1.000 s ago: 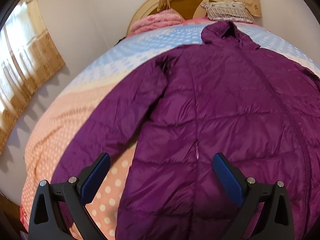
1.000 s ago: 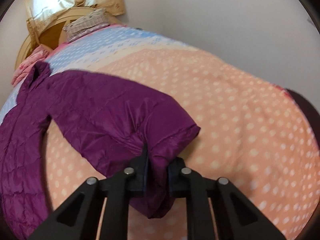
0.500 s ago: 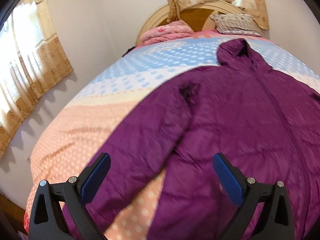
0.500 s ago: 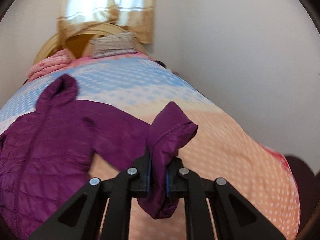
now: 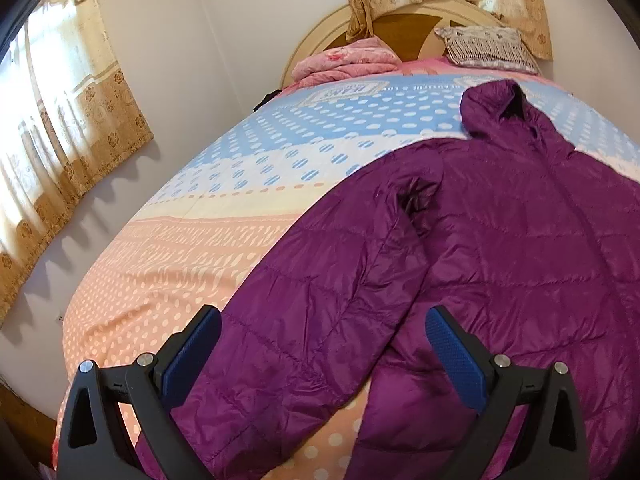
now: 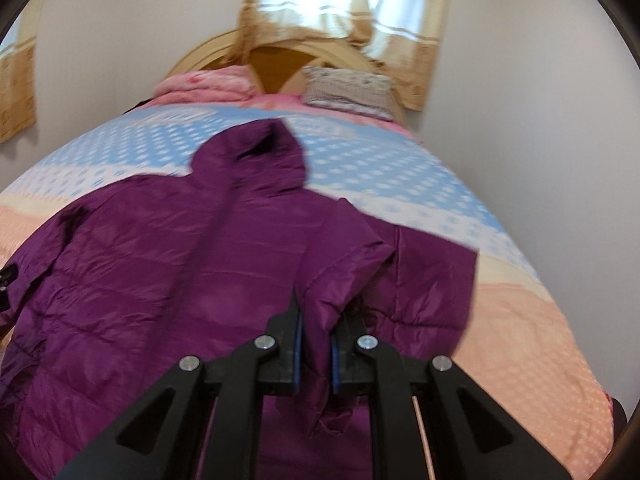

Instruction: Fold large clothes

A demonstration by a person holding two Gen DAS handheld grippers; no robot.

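Observation:
A purple quilted hooded jacket (image 5: 520, 248) lies spread on the bed, hood toward the headboard. My left gripper (image 5: 322, 348) is open, held above the jacket's left sleeve (image 5: 304, 328), which lies flat. My right gripper (image 6: 316, 344) is shut on the cuff of the right sleeve (image 6: 332, 280) and holds it lifted over the jacket's body (image 6: 160, 272). The sleeve folds back from the shoulder toward the jacket's middle.
The bed has a dotted blue and peach cover (image 5: 208, 240). A pink blanket (image 5: 344, 60) and a grey pillow (image 5: 484, 44) lie by the wooden headboard (image 6: 276, 60). White walls and curtained windows (image 5: 52, 128) flank the bed on both sides.
My right gripper has carried the right sleeve cuff up off the bed and inward over the jacket's body. My left gripper has shifted left, from the jacket's hem to over the left sleeve.

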